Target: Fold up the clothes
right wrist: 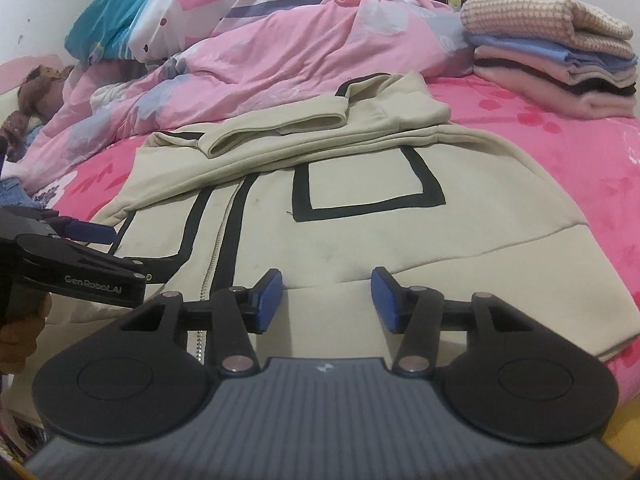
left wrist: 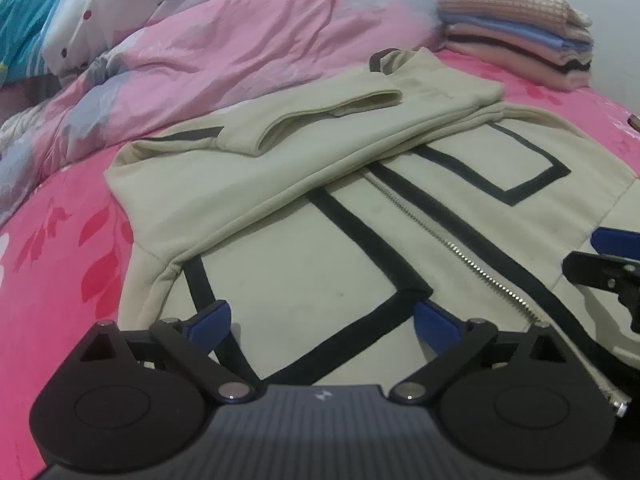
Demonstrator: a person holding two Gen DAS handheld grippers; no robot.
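A cream zip-up jacket (left wrist: 328, 216) with black stripes and a silver zipper (left wrist: 452, 248) lies flat on the pink bed sheet (left wrist: 60, 260). Its sleeves are folded across the upper part (left wrist: 328, 108). My left gripper (left wrist: 320, 312) hovers wide open over the hem, left of the zipper, with nothing between its pads. In the right wrist view the jacket (right wrist: 360, 224) fills the middle, and my right gripper (right wrist: 326, 284) stands open over the hem band to the right of the zipper (right wrist: 216, 264). Each gripper shows in the other's view: the right one (left wrist: 612, 256), the left one (right wrist: 80, 240).
A stack of folded clothes (right wrist: 552, 52) sits at the far right of the bed, also in the left wrist view (left wrist: 516, 36). A crumpled pink duvet (right wrist: 280, 40) is heaped behind the jacket. A blue pillow (right wrist: 104, 16) lies far left.
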